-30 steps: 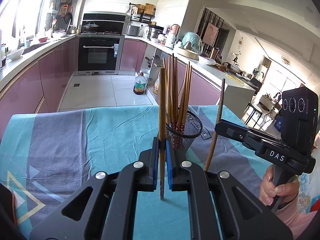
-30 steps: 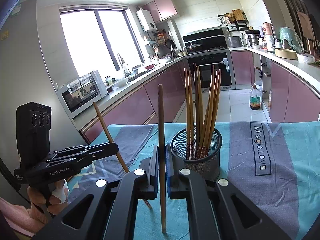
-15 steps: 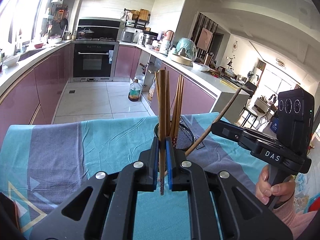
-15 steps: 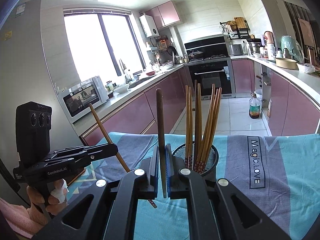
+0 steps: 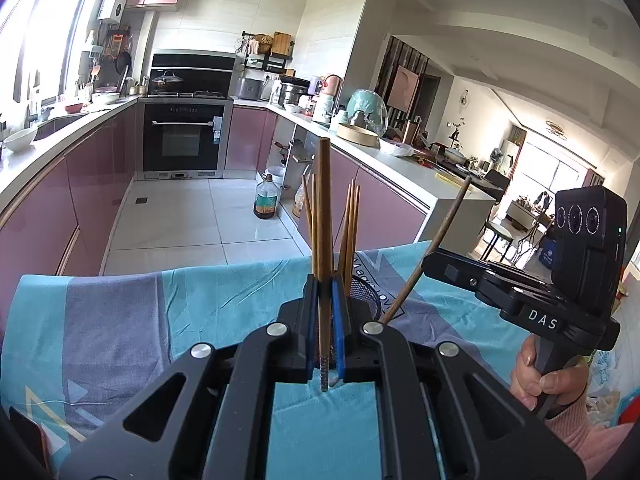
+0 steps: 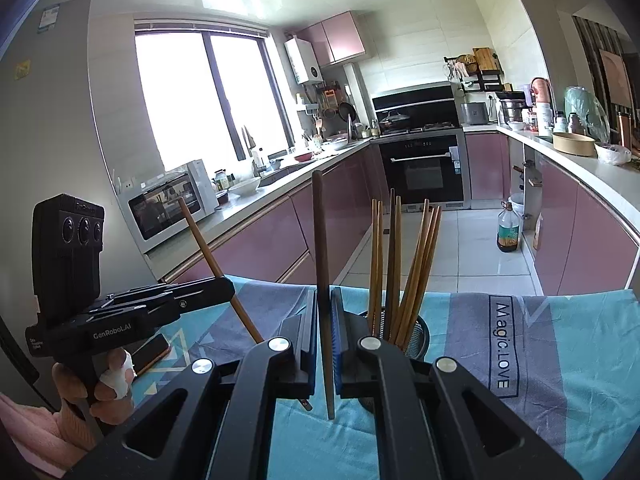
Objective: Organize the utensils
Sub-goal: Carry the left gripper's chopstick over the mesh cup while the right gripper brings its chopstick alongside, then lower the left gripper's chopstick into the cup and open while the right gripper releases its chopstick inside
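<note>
While clamped in left claw [image 5: 324, 300], chopstick [image 5: 323, 216] stands upright.

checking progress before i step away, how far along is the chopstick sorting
Done: several chopsticks already stand in the mesh holder on the blue cloth. In hand: the left gripper and the right gripper are each shut on one chopstick, held upright above the cloth. Left: both of those go into the holder.

chopsticks [image 6: 404, 264] in holder [image 6: 418, 334], holder on tablecloth [image 6: 560, 360]
</note>
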### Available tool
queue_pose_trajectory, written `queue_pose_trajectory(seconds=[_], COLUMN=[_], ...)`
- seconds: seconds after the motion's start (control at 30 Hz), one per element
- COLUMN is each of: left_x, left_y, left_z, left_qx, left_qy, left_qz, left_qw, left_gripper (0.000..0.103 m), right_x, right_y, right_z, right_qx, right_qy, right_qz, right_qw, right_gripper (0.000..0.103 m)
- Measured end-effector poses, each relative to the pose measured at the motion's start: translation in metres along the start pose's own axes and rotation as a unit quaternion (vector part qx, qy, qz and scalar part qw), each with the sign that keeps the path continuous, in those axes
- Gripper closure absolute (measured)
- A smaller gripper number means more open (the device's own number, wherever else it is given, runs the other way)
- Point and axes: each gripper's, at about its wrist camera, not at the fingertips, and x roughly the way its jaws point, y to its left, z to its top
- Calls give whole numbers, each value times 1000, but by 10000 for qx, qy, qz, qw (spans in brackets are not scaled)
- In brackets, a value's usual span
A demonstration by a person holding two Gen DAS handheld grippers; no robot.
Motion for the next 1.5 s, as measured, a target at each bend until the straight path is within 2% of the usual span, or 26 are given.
queue_pose_trajectory(seconds=[0.93,1.5], left_x=[-15,-14], left_y=[-10,-9], left_z=[32,38], left_qx=[270,316], left_qy=[-485,-453], left_qz=[-1,2], left_qw=[9985,9985], left_gripper=[95,95], right_x=[-15,-16], right_y=[1,-2], right_z=[37,41], right_qx=[-272,-231], right_qy=[-449,-564], right_qz=[-36,-119], right_qw=[9986,9981], right_gripper=[98,98])
